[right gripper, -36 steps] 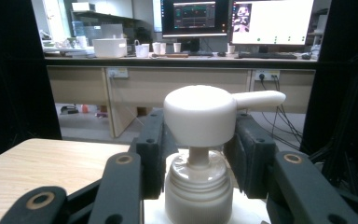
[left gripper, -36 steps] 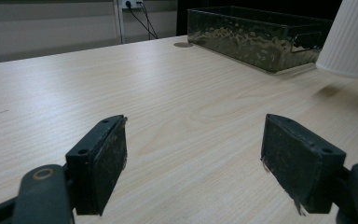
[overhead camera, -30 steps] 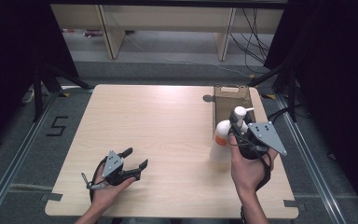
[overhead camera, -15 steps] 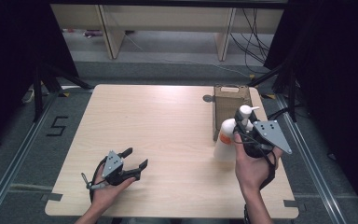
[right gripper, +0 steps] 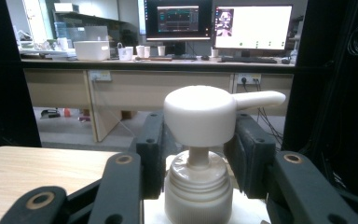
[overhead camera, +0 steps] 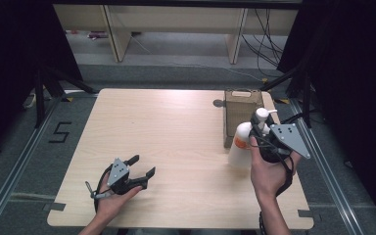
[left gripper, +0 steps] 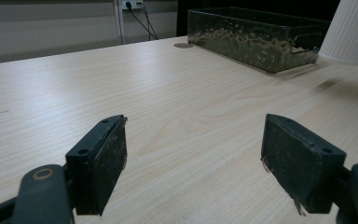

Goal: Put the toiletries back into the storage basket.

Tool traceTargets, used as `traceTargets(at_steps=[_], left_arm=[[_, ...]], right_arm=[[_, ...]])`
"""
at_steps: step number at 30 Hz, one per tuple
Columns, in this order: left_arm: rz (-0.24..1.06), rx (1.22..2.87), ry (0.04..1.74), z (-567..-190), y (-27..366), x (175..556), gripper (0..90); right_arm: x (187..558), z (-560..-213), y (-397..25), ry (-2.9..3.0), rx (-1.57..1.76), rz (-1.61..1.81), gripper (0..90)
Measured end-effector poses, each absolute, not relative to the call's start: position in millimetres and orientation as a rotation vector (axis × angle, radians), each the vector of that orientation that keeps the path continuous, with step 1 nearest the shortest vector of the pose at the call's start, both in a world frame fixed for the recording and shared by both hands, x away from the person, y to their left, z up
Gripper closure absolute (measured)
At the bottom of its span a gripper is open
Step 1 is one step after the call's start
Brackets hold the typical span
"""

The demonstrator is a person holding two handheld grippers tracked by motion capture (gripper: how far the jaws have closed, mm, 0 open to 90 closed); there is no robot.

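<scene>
The right gripper (overhead camera: 263, 133) is clamped on the neck of a white pump bottle (overhead camera: 241, 144), its 2 black jaws pressing in from either side just below the pump head (right gripper: 200, 114). In the right gripper view the nozzle points off to the right. The bottle is upright near the right edge of the table (overhead camera: 176, 132), with an orange mark on its side; from the high view I cannot tell whether its base rests on the wood or hangs just above it. It is just in front of a brown rectangular bin (overhead camera: 242, 110), which sits toward the far right of the table.

The left gripper (overhead camera: 138, 172) is low at the near left of the table, well apart from the bottle, held in the person's left hand (overhead camera: 111, 198). Its jaws stand wide apart with nothing between them. In the left gripper view the bin (left gripper: 256, 39) lies ahead and the bottle's white ribbed body (left gripper: 352, 30) is at the top right.
</scene>
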State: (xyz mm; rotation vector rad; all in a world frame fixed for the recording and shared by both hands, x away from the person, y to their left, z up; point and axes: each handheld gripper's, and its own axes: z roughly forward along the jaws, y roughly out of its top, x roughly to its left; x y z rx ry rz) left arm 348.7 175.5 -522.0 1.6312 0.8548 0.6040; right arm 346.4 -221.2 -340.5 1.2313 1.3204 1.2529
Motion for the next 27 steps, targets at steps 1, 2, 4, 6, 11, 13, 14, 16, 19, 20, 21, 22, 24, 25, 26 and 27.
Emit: traceTargets(at_steps=[1,2,4,6,11,13,14,16,19,20,21,22,24,25,26,27], left_arm=[[0.604,1.631,0.855,-522,176,349,21.7],[0.604,1.632,0.854,-522,176,349,21.7],[0.604,1.631,0.854,-522,176,349,21.7],[0.604,1.631,0.854,-522,176,349,21.7],[0.603,1.632,0.855,-522,176,349,21.7],[0.604,1.633,0.855,-522,176,349,21.7],[0.604,1.633,0.854,-522,176,349,21.7],[0.604,1.633,0.855,-522,176,349,21.7],[0.603,1.631,0.855,-522,175,349,21.7],[0.602,1.631,0.855,-522,175,349,21.7],[0.603,1.633,0.854,-522,175,349,21.7],[0.602,1.632,0.855,-522,175,349,21.7],[0.602,1.632,0.855,-522,175,349,21.7],[0.603,1.632,0.855,-522,175,349,21.7],[0.602,1.631,0.855,-522,175,349,21.7],[0.604,1.633,0.854,-522,176,349,21.7]], right_arm=[[347,-340,-222,1.318,1.224,1.244,60.6],[347,-340,-223,1.319,1.221,1.237,60.6],[349,-339,-224,1.318,1.22,1.24,60.6],[349,-339,-224,1.318,1.23,1.245,60.7],[352,-337,-227,1.31,1.226,1.231,60.6],[353,-337,-228,1.31,1.218,1.229,60.6],[354,-337,-228,1.31,1.223,1.235,60.6],[355,-336,-229,1.308,1.221,1.231,60.6],[356,-335,-231,1.303,1.218,1.223,60.6],[357,-335,-231,1.301,1.224,1.224,60.7],[358,-334,-232,1.305,1.219,1.226,60.6],[358,-334,-232,1.299,1.219,1.222,60.6],[360,-332,-233,1.299,1.212,1.216,60.6],[360,-332,-233,1.298,1.214,1.219,60.7],[361,-332,-233,1.294,1.227,1.221,60.6],[362,-331,-234,1.296,1.219,1.221,60.6]])
